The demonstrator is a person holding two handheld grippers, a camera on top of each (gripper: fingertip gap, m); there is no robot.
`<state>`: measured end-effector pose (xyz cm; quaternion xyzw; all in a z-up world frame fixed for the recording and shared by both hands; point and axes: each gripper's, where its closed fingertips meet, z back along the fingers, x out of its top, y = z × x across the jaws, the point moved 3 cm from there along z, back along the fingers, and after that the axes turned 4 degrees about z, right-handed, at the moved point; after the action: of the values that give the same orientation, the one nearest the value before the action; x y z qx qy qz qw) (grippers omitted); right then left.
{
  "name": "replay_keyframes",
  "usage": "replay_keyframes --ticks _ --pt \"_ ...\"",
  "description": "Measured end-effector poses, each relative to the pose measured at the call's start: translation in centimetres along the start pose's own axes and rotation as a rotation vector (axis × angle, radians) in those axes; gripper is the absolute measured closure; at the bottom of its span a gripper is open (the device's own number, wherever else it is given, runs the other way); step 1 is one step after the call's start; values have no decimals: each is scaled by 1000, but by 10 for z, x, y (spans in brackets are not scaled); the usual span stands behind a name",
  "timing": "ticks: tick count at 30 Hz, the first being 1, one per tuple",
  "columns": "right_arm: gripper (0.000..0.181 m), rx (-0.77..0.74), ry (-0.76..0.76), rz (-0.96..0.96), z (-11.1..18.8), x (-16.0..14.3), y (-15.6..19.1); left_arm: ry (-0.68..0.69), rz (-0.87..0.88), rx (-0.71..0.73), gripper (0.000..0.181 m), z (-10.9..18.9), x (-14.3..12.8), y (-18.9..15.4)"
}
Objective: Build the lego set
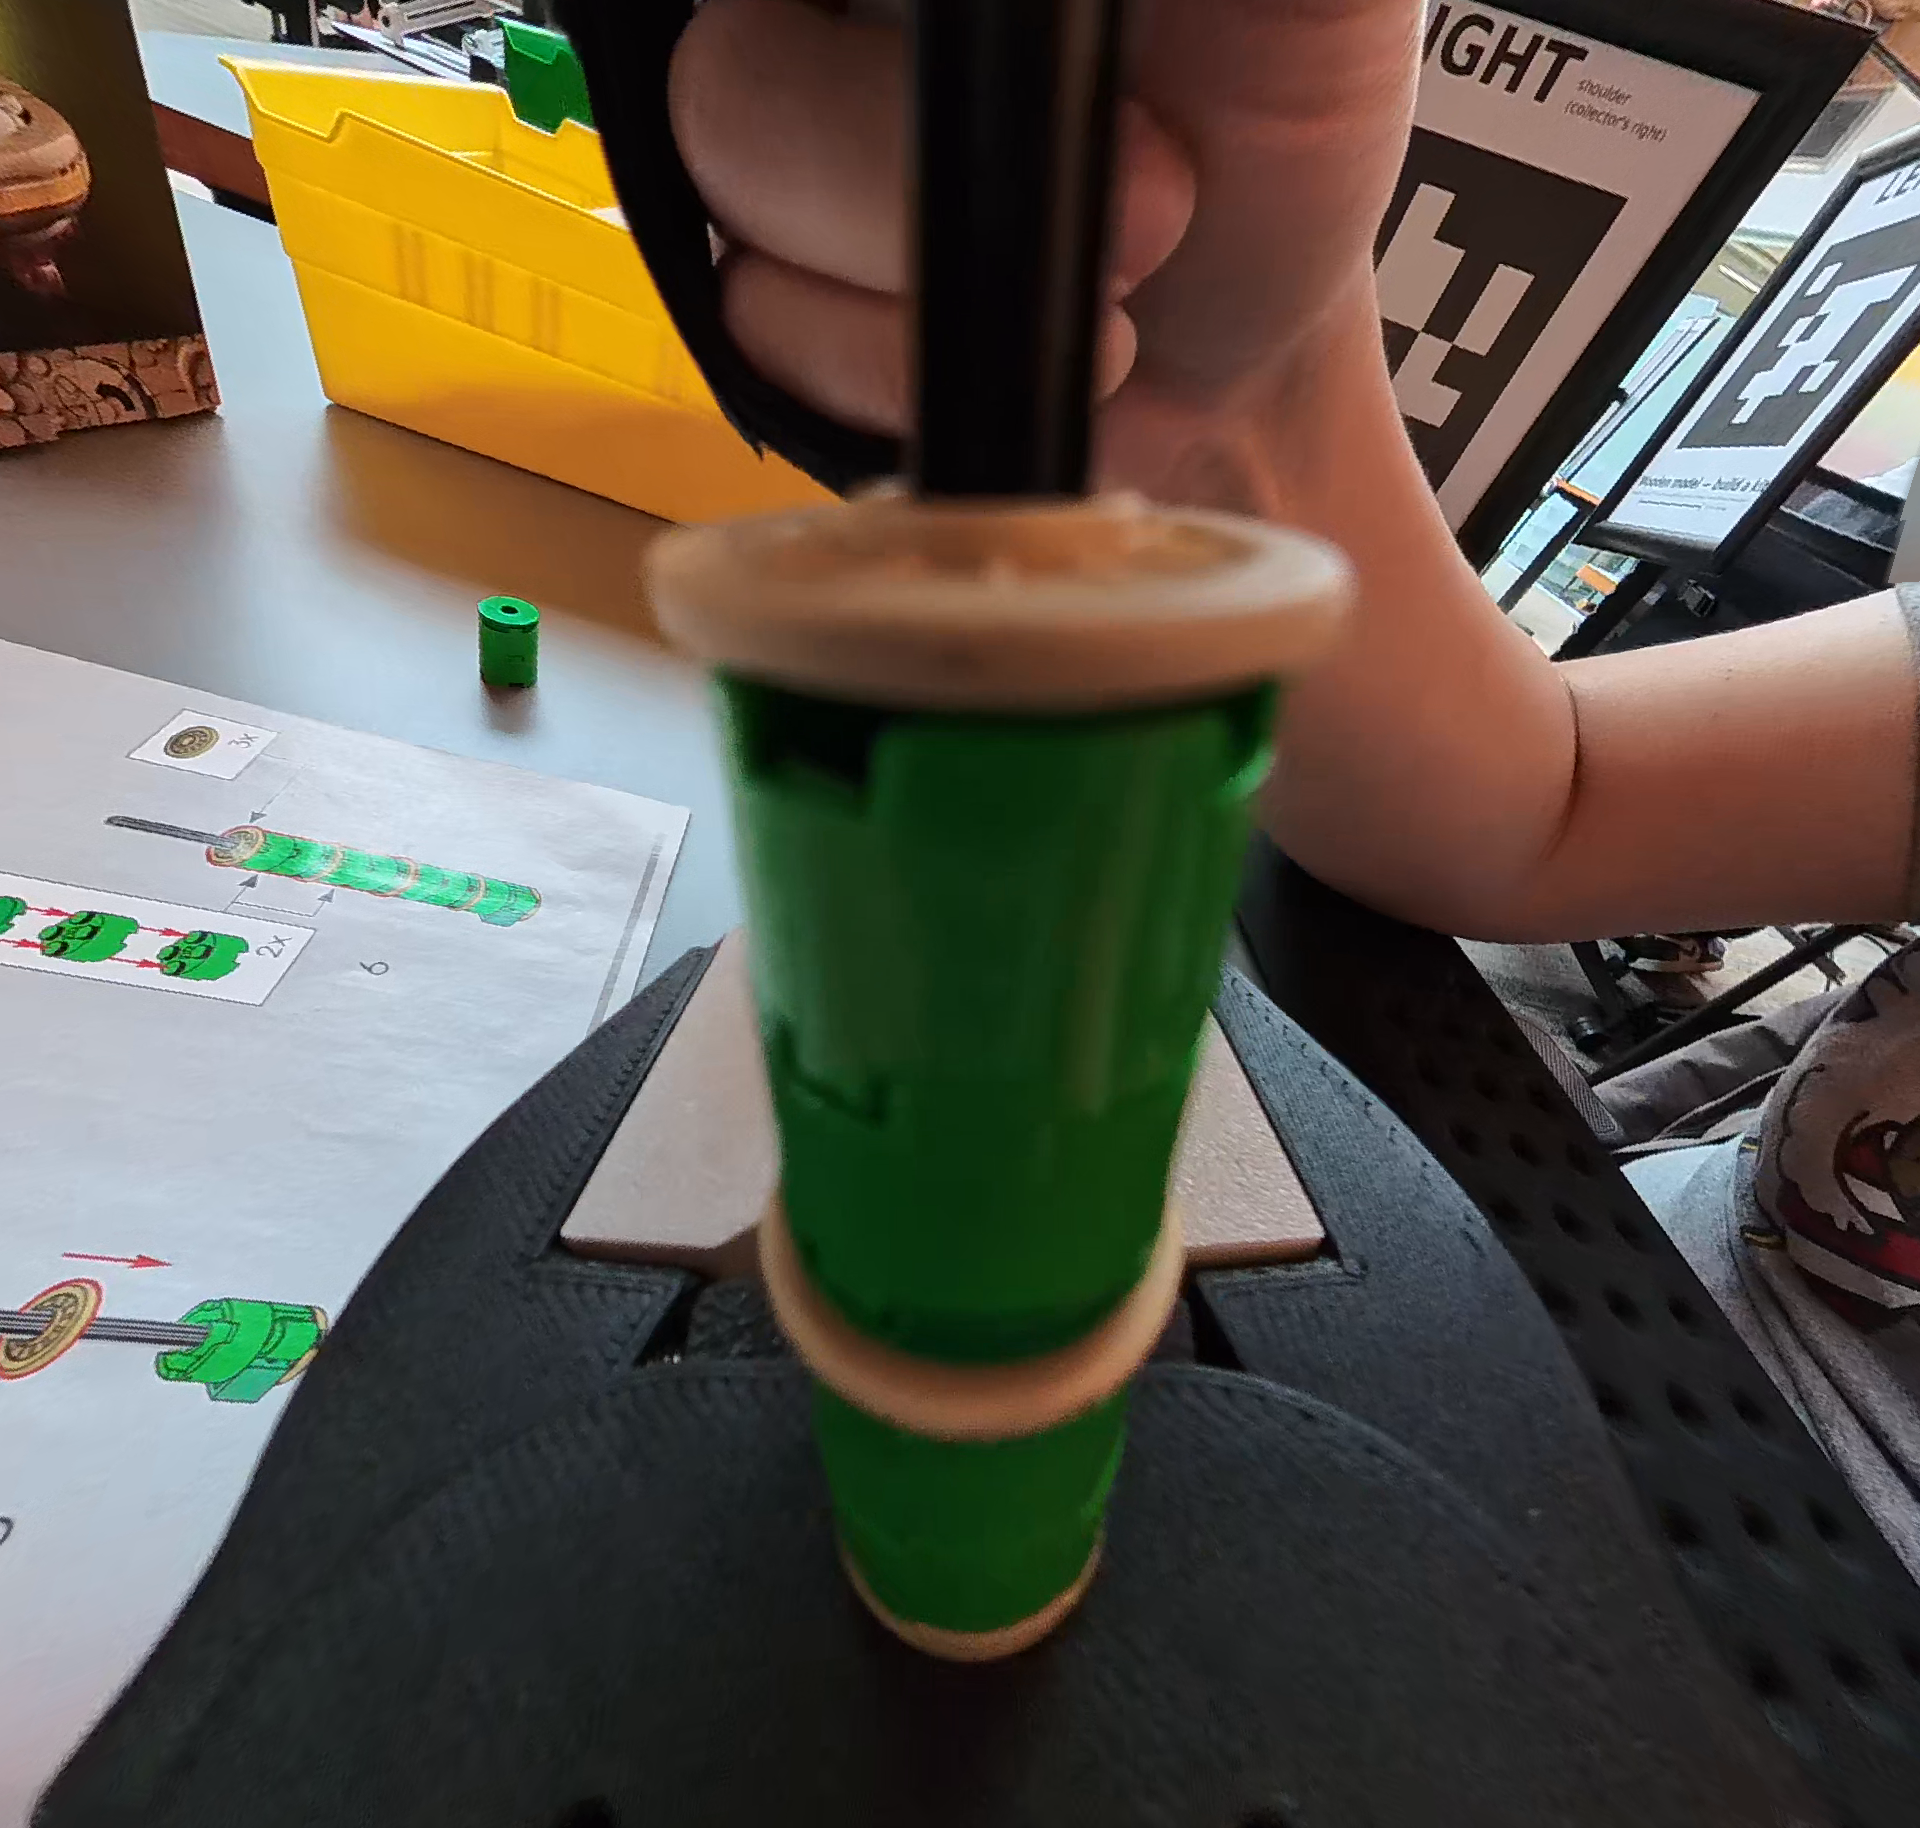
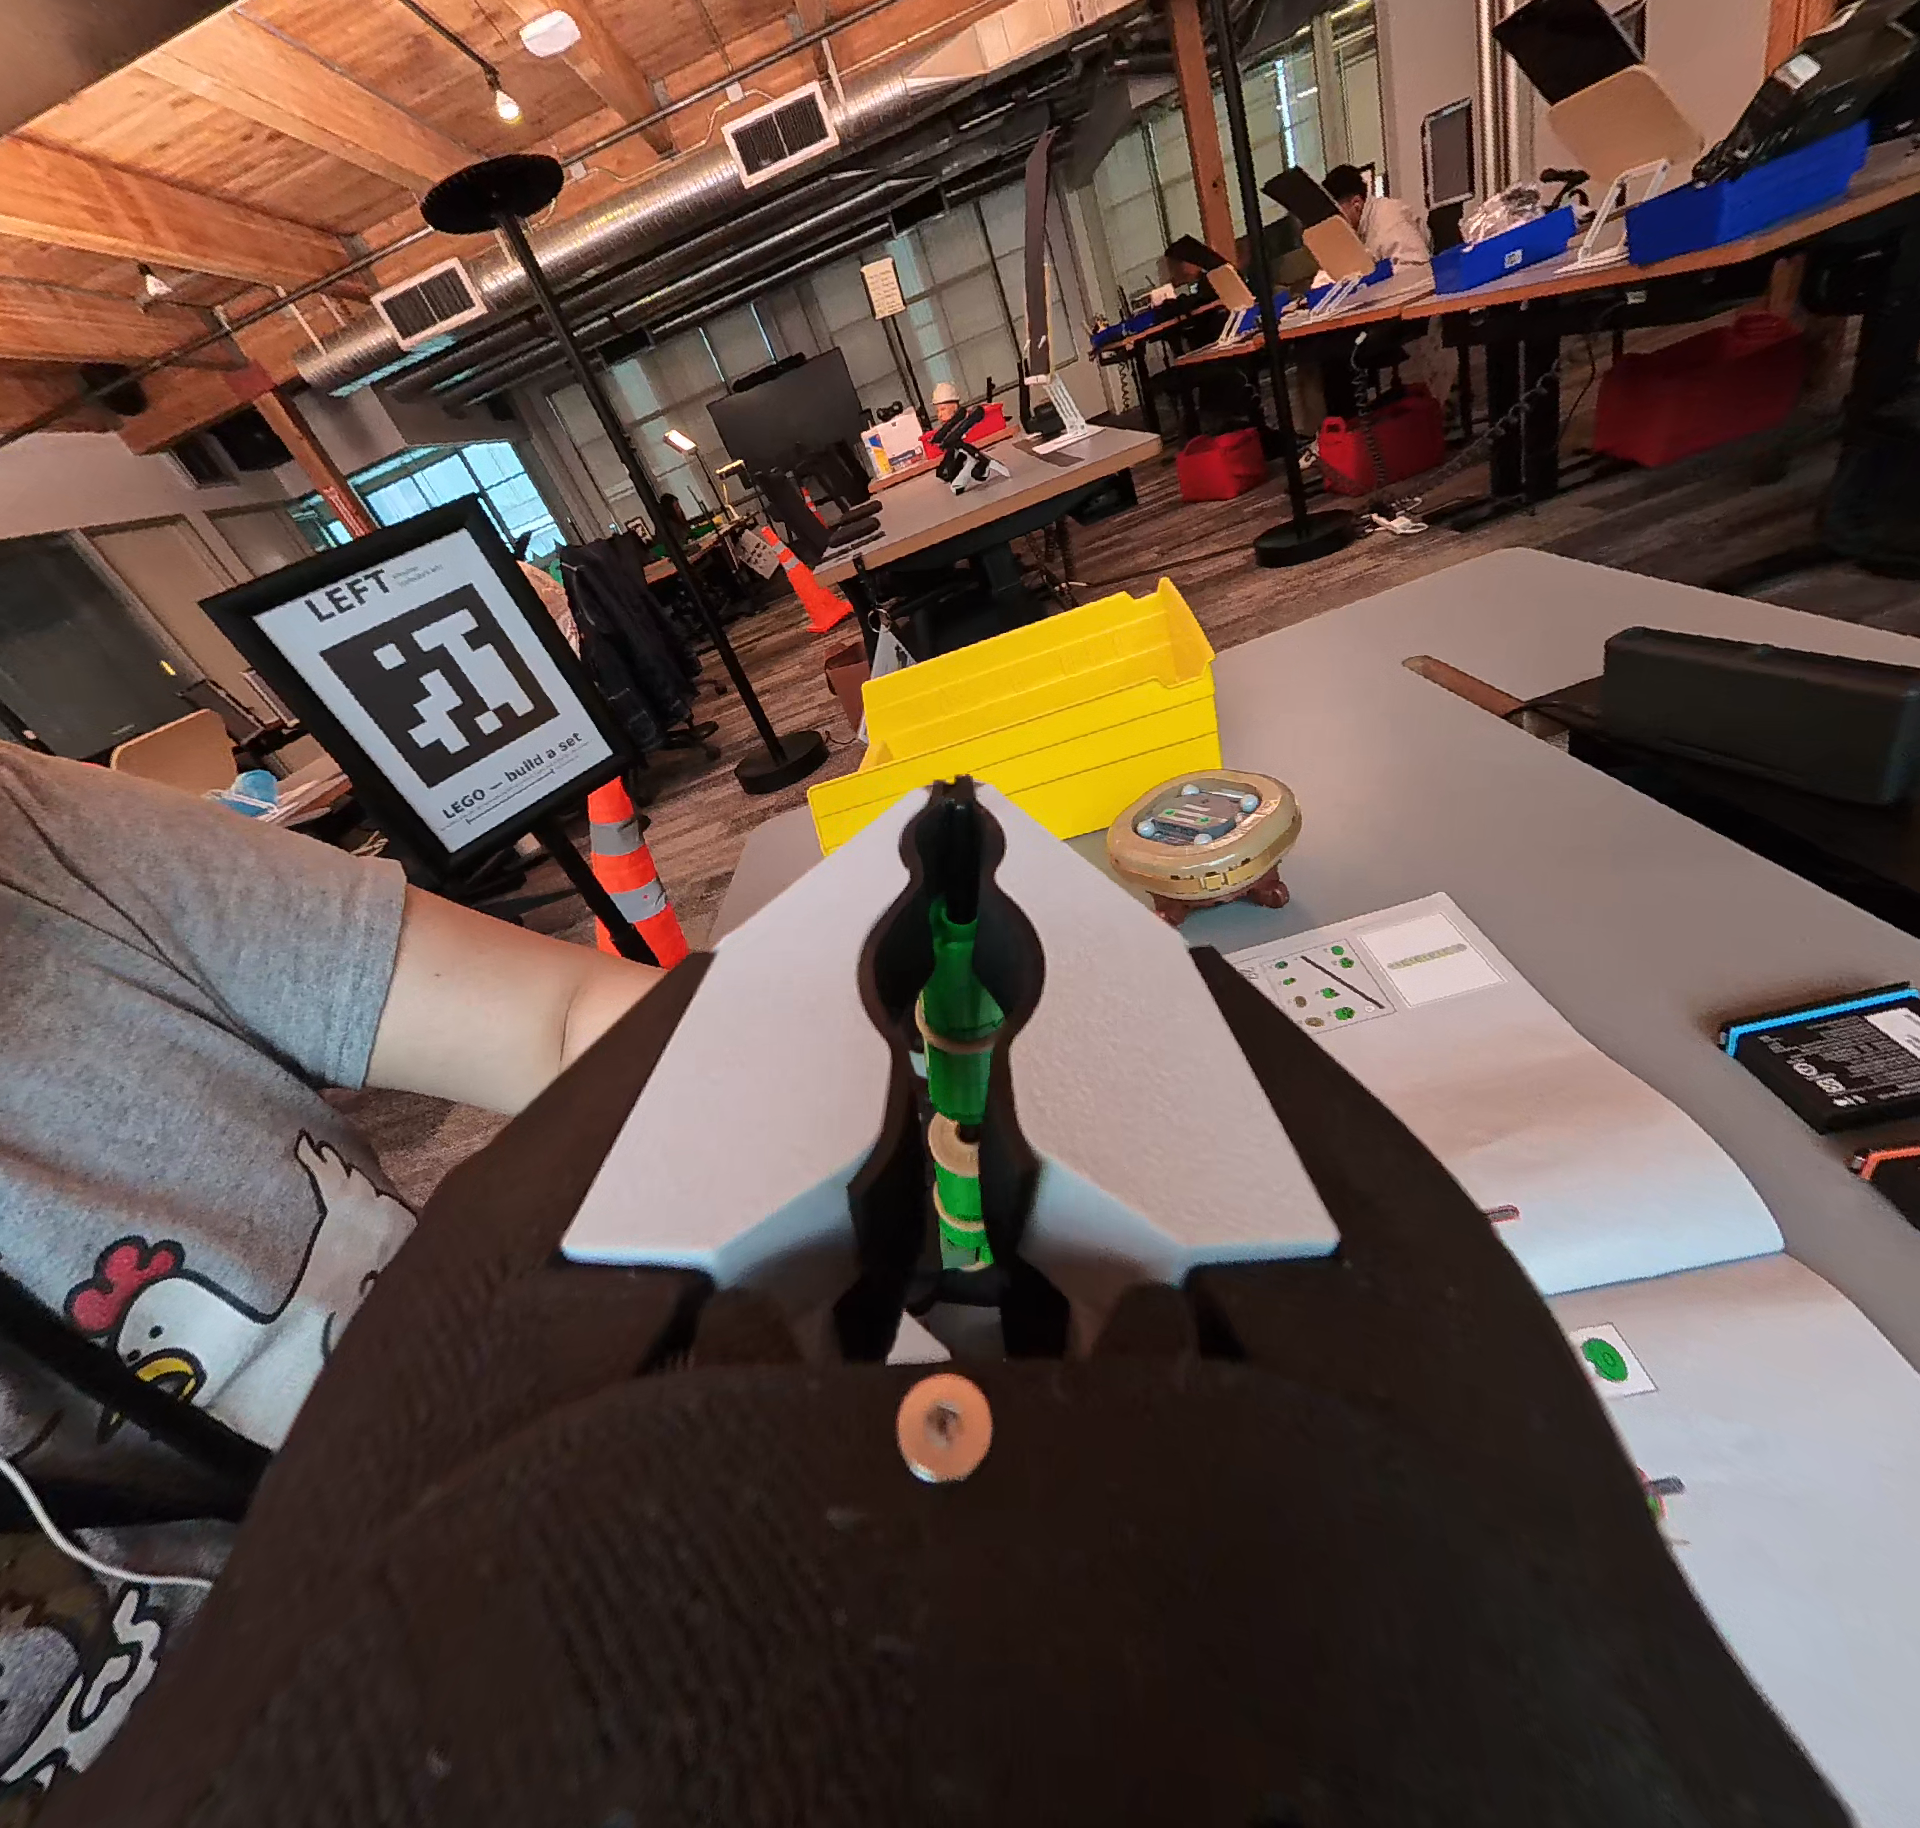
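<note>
Room: an open workshop with a timber ceiling (image 2: 312, 95), exposed ducts, rows of far benches carrying blue bins (image 2: 1745, 189), red bags on the floor and orange cones (image 2: 634, 885).
Bench: a grey table (image 2: 1455, 760); in the left wrist view it reads dark grey (image 1: 343, 552).
Yellow bin: the yellow bin (image 2: 1039, 729) sits at the bench's far edge, just beside a round gold-rimmed model (image 2: 1203, 833).
Signs: two framed marker boards (image 1: 1538, 220) stand off the bench, beside the person.
Instruction booklet: the booklet (image 1: 208, 1051) lies open on the bench, near its front edge.
Right hand: the hand (image 1: 1195, 251) wraps the black rod, forearm running off to the right.
Left gripper: the left gripper (image 1: 966, 1290) has its fingers apart, the stack standing between them; whether the fingers touch it cannot be told.
Right gripper: the right gripper (image 2: 951, 999) is closed on the black rod (image 2: 954, 843), tips meeting.
Stack: green cylinders with tan discs (image 1: 977, 999) threaded on the rod, held above the bench.
Loose piece: one small green cylinder (image 1: 508, 640) stands on the bench between the booklet and the bin.
</note>
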<state>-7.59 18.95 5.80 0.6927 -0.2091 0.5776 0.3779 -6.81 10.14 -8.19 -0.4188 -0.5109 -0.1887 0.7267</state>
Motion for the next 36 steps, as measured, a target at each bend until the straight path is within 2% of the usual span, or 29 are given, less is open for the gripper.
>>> replay_keyframes --ticks 1,9,24,29,31,36 --pt "181 -13 1 -3 1 0 -2 -8 9 -1 181 1 1 1" --pt "181 -51 23 37 7 -1 -5 -92 24 4 181 14 11 8" --pt "181 -70 37 206 -7 4 15 -40 -45 10 181 9 7 3" --pt "181 -48 7 179 -10 2 13 -44 -41 7 181 9 7 4" --pt "181 -59 59 211 -14 -6 12 -16 -35 6 181 6 4 4" --pt "181 -68 54 264 -20 -3 19 -50 -58 4 181 9 10 1"
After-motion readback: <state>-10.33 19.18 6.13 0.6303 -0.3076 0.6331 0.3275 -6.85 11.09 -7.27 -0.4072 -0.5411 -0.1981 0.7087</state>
